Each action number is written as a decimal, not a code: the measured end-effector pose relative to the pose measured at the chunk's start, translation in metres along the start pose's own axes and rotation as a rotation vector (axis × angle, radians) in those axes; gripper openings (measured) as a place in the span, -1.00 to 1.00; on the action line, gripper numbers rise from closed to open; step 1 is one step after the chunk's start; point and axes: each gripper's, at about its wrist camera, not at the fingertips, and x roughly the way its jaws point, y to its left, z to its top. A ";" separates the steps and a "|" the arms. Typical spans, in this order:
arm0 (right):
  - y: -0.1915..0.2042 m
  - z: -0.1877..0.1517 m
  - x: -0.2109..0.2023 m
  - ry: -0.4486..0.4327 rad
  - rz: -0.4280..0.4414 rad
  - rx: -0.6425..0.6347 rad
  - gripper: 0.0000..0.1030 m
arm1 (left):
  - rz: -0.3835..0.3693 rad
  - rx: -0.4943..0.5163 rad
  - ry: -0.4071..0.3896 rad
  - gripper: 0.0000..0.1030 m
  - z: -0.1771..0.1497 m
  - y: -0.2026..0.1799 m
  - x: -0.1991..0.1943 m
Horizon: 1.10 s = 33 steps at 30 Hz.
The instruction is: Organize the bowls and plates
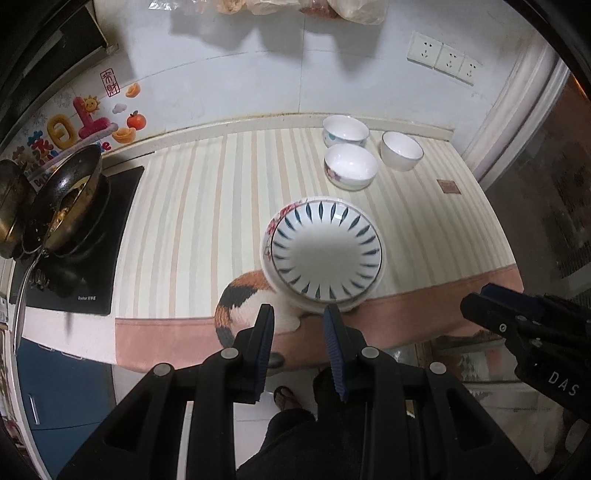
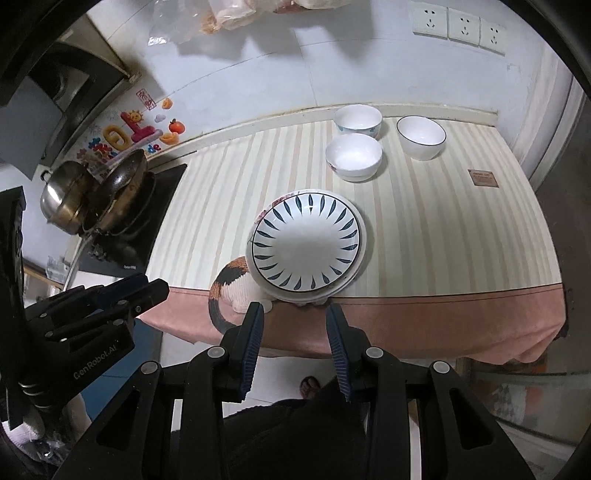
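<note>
A stack of plates sits near the front edge of the striped mat (image 1: 203,221). A blue-leaf plate (image 1: 327,251) (image 2: 306,243) is on top, and the rim of a floral plate (image 1: 267,229) (image 2: 260,218) shows beneath it. Three white bowls stand at the back right: a blue-patterned bowl (image 1: 345,129) (image 2: 357,118), a flowered bowl (image 1: 351,164) (image 2: 353,155) and a dark-rimmed bowl (image 1: 402,147) (image 2: 421,134). My left gripper (image 1: 298,314) (image 2: 155,286) and right gripper (image 2: 294,307) (image 1: 476,299) hover side by side above and in front of the stack. Both are open and hold nothing.
A wok (image 1: 70,199) (image 2: 123,188) and a steel pot (image 2: 64,199) stand on a black cooktop (image 1: 81,280) at the left. Wall sockets (image 2: 458,24) and hanging plastic bags (image 1: 354,9) are behind. A person's leg and sandalled foot (image 2: 308,386) show below the counter edge.
</note>
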 end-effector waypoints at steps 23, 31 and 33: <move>-0.199 0.247 0.251 0.189 0.082 0.223 -0.06 | -0.057 -0.252 0.342 -0.46 0.228 -0.027 0.292; -0.204 0.269 0.318 0.270 0.103 0.229 -0.65 | -0.074 -0.197 0.378 -0.61 0.237 -0.039 0.331; -0.198 0.271 0.322 0.267 0.095 0.211 -0.73 | -0.057 -0.174 0.366 -0.62 0.237 -0.043 0.327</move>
